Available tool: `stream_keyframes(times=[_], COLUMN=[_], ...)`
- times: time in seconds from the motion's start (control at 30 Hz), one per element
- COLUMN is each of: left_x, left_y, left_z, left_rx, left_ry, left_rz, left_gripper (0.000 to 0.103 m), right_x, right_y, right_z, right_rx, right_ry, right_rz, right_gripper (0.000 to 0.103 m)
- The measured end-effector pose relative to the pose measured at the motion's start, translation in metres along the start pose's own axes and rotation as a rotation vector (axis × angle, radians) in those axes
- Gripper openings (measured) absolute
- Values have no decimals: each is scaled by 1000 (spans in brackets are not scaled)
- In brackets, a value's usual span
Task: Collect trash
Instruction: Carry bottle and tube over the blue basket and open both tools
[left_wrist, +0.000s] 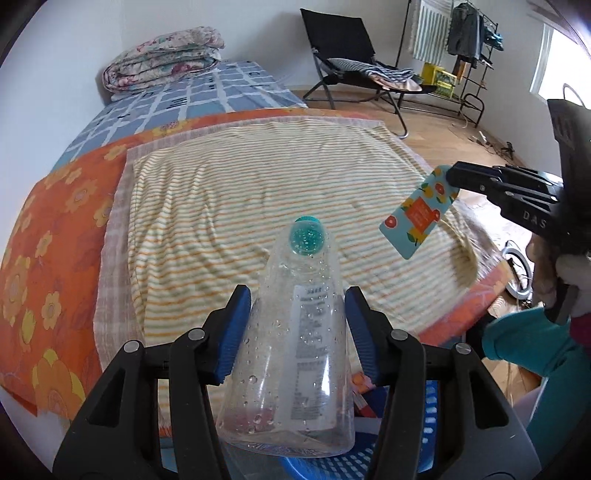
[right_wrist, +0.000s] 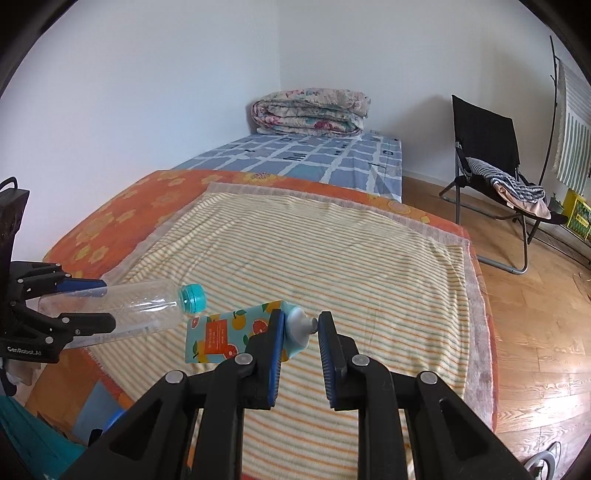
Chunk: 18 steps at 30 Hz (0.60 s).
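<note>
Left gripper (left_wrist: 295, 332): blue pads clamp a clear plastic bottle (left_wrist: 295, 332), teal cap (left_wrist: 306, 236) pointing away, droplets inside. Right gripper (left_wrist: 452, 179) at right pinches a fruit-patterned tube (left_wrist: 417, 214). Both above striped blanket (left_wrist: 258, 184) on bed (left_wrist: 229, 88). Blue basket (left_wrist: 406, 454) beneath.

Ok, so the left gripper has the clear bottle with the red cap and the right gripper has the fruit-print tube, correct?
Not quite: the cap on the clear bottle is teal, not red, as the right wrist view shows. The rest holds: the left gripper has the bottle, and the right gripper has the fruit-print tube.
</note>
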<state>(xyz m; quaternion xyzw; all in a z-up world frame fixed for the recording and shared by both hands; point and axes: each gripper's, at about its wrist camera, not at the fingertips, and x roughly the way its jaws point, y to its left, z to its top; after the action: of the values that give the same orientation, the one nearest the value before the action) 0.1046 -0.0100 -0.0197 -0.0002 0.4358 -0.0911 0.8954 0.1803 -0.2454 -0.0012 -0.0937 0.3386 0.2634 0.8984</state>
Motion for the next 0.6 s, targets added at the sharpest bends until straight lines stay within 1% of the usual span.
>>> stream_keyframes(times=[0.27, 0.4, 0.6], left_x=[-34, -40, -41], left_y=[-15, -21, -32], left_z=[-34, -53, -80], left_rx=[-11, -15, 0], left_ry=[0, 18, 55], left_rz=[-63, -84, -106], left_gripper=[54, 54, 54], right_x=[-38, -51, -58], right_y=[8, 16, 26], right_z=[-26, -48, -81], right_rx=[-29, -65, -97], right_ry=[0, 12, 55], right_rz=[33, 30, 30], right_gripper=[18, 18, 18])
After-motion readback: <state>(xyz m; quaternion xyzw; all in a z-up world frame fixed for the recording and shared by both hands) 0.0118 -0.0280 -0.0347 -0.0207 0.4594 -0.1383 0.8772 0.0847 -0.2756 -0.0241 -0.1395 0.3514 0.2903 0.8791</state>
